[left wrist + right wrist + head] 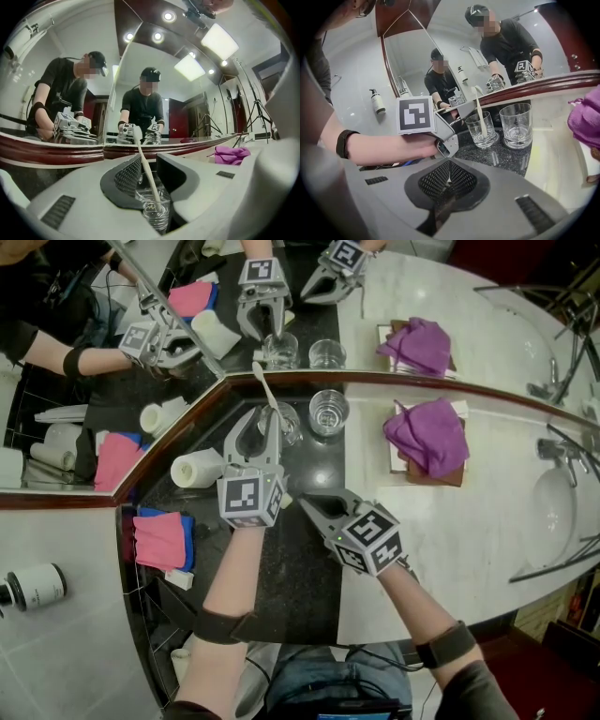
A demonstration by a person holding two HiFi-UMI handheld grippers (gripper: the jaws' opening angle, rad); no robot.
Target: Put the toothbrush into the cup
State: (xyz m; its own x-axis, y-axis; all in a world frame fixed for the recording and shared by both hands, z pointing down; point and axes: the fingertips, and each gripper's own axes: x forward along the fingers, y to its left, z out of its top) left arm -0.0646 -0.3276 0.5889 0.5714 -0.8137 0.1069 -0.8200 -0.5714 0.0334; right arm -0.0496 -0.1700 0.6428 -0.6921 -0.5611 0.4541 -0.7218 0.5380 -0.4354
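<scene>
— Left hand-held gripper (267,423), where does it stand against the toothbrush (267,390)?

— Its jaws are spread on either side of the handle. In the left gripper view the hand-held gripper (149,164) has the toothbrush (146,171) rising between the pads with a gap on each side, so nothing is pinched. The brush's foot sits in the bottom of the cup (154,213), and the head leans away towards the mirror.

— What does the head view miss?

— There the jaws cover much of the cup (293,423), and the gap beside the handle is hard to judge. The right gripper view gives the side: the toothbrush (480,117) slants in the cup (482,131), and a second glass (516,124) stands just beside it on the dark counter (506,157).

— And the other one?

— The right hand-held gripper (449,177) has its jaws pressed together on nothing. Only the head view places the right hand-held gripper (305,502) well short of the cup, with a purple cloth (427,435) off to the right.
</scene>
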